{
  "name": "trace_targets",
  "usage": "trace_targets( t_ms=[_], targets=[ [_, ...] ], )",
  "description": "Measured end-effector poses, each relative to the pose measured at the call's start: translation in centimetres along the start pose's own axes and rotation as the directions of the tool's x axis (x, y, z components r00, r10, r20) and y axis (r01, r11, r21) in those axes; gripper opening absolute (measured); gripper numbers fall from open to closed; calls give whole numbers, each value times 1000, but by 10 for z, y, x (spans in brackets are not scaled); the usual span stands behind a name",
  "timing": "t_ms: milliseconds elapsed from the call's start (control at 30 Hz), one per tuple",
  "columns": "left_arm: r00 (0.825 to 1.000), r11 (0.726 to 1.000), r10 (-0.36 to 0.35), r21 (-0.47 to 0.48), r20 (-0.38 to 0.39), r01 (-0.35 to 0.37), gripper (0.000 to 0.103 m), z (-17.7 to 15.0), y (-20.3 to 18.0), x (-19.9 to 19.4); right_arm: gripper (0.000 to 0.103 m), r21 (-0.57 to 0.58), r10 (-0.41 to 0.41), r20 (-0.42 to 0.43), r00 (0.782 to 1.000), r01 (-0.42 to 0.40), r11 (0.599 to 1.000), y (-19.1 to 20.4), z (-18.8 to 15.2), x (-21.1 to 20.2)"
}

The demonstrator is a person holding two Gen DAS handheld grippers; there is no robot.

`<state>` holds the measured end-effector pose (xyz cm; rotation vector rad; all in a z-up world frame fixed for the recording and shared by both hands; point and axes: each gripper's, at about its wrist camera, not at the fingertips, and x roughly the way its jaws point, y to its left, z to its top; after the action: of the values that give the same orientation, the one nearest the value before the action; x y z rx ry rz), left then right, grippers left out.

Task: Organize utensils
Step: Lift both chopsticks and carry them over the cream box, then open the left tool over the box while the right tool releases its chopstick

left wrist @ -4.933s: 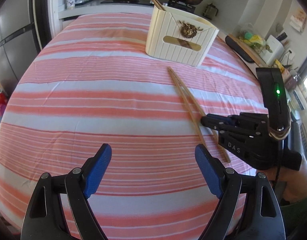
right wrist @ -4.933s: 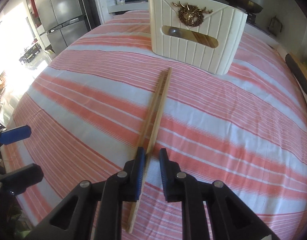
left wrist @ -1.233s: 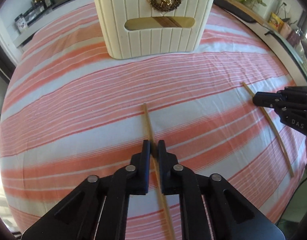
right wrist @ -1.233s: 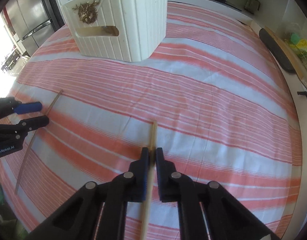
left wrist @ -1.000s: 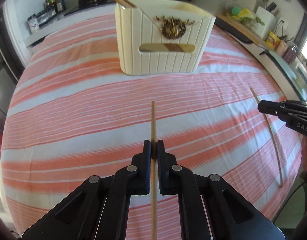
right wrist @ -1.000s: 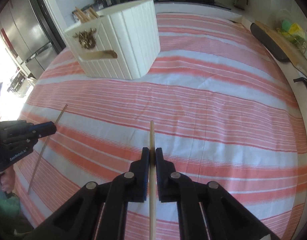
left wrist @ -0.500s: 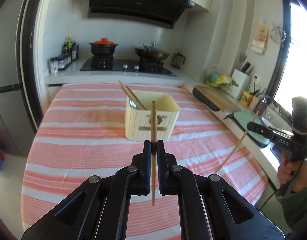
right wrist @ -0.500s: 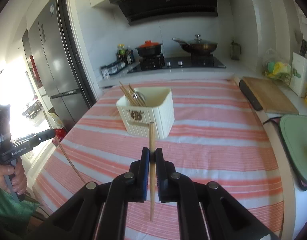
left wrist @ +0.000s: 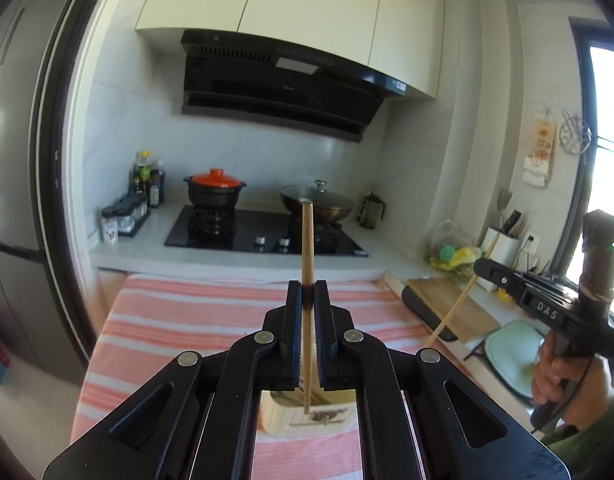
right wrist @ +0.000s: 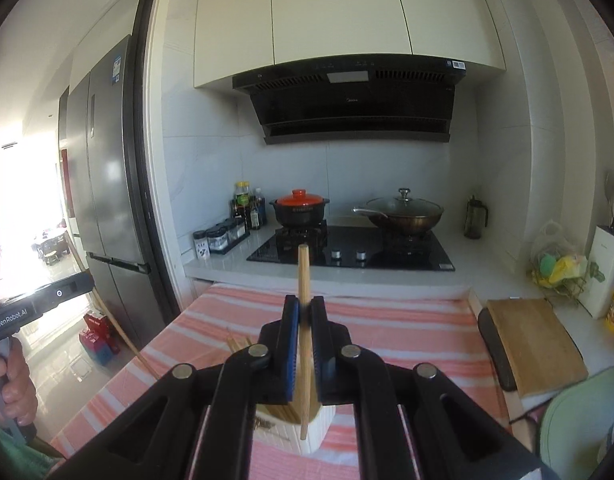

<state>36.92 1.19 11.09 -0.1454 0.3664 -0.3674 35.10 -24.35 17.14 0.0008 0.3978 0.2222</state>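
Observation:
My left gripper [left wrist: 307, 296] is shut on a wooden chopstick [left wrist: 307, 240] held upright, high above the striped table. Its lower tip hangs just over the cream utensil holder [left wrist: 307, 418], seen between the gripper arms. My right gripper [right wrist: 303, 312] is shut on a second chopstick [right wrist: 304, 276], also upright, its lower end over the same holder [right wrist: 307, 432], which has more chopsticks [right wrist: 235, 346] in it. The right gripper also shows in the left wrist view [left wrist: 483, 266], and the left one in the right wrist view [right wrist: 89, 280].
The table wears a pink and white striped cloth [right wrist: 407, 332]. Behind it is a stove with a red-lidded pot [right wrist: 301, 210] and a wok [right wrist: 403, 214]. A cutting board [right wrist: 535, 344] and a green mat [right wrist: 579, 420] lie to the right; a fridge [right wrist: 103, 200] stands left.
Both grippers have risen higher with their chopsticks and moved in over the holder, which now lies beneath the chopsticks' lower tips.

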Motion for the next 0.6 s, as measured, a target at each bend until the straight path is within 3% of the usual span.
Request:
trace_targets(
  t_ms=[200, 333, 533, 600],
  targets=[
    [997, 1000, 27, 14, -79, -26, 4, -11, 0, 70, 6, -11, 6, -33, 999, -6, 1000, 1, 2, 55],
    [982, 999, 46, 18, -182, -43, 4, -40, 7, 113, 6, -36, -3, -128, 992, -2, 999, 2, -21, 100],
    [948, 997, 75, 8, -308, -77, 5, -79, 21, 153, 7, -2, 28, -331, 943, -31, 1000, -3, -68, 171],
    [942, 996, 89, 10, -324, -90, 11, -82, 24, 156, 9, 27, 57, -361, 931, -50, 998, -4, -78, 183]
  ],
)
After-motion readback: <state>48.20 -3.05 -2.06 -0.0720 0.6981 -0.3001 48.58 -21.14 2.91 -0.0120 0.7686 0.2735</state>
